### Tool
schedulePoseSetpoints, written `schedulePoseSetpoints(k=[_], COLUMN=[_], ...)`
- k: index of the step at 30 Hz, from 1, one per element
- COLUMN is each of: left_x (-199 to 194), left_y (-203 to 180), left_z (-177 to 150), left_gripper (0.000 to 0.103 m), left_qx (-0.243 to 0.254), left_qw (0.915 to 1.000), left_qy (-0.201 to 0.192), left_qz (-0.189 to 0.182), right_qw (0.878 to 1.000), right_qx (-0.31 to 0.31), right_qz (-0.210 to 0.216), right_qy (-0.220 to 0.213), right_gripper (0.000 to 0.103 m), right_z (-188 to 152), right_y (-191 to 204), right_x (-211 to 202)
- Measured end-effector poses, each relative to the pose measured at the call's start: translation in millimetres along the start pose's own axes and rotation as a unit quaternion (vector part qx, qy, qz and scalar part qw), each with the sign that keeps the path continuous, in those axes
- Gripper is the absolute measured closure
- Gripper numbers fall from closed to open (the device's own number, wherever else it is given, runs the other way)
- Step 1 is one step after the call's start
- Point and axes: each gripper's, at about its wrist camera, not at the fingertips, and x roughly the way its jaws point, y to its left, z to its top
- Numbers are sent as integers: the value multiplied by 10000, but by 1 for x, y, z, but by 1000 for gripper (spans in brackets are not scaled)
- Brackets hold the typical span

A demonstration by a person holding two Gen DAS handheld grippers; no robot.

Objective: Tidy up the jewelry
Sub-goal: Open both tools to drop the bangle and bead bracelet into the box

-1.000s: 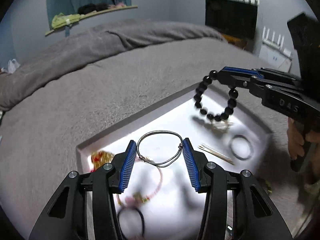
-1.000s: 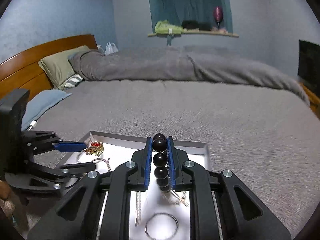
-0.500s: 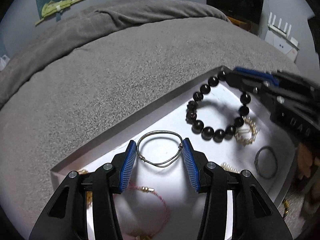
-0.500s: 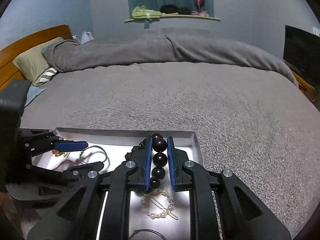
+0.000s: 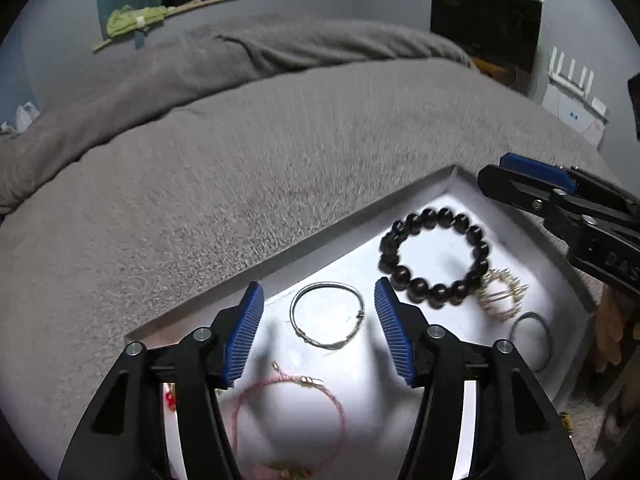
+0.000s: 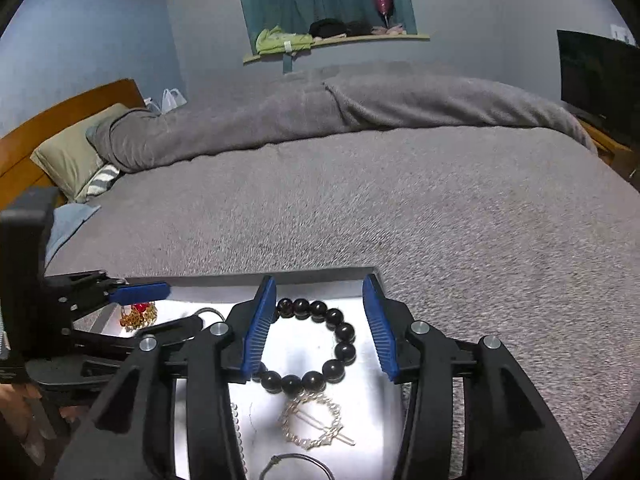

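Note:
A shallow white tray (image 5: 448, 178) lies on the grey bed. In it lie a silver wire bangle (image 5: 326, 315), a black bead bracelet (image 5: 434, 256), a pearl hair clip (image 5: 502, 296), a dark hair tie (image 5: 530, 334) and a pink cord bracelet (image 5: 290, 412). My left gripper (image 5: 318, 334) is open and empty, its jaws either side of the bangle. My right gripper (image 6: 320, 326) is open and empty over the black bead bracelet (image 6: 320, 346), which lies flat in the tray (image 6: 320, 274). The pearl clip (image 6: 314, 424) lies just below it. The right gripper also shows in the left wrist view (image 5: 520, 184).
A red and gold brooch (image 6: 138, 314) lies at the tray's left end by the left gripper's finger (image 6: 140, 292). The grey blanket (image 6: 400, 200) spreads all around the tray. A folded duvet, pillows and a wooden headboard are at the back; a black screen stands at the right.
The right gripper lowered the black bead bracelet into the tray and opened, letting it go. The left gripper opened and the silver bangle now lies flat in the tray.

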Motion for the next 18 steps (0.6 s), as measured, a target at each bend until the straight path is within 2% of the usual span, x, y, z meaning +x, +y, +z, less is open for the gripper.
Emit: schedulePoseSetpoints(k=[2, 9, 14, 18], left_x=[-12, -49, -83, -109], left_y=[-1, -10, -21, -27], left_z=[-1, -13, -36, -67], left_gripper=[34, 28, 25, 22], left_qx=[-74, -242, -382, -778], left_qw=[9999, 9992, 9972, 9922], left_qy=[-82, -328, -636, -975], left_qz=[11, 59, 83, 23], right_qw=[10000, 9991, 9980, 9979], right_qx=[53, 324, 450, 325], right_qz=[-3, 122, 269, 357], right_qy=[-70, -248, -345, -436], right_gripper=[46, 39, 27, 20], right_z=[2, 1, -15, -33], right_y=[-2, -10, -9, 2], right_x=[-7, -52, -92, -118])
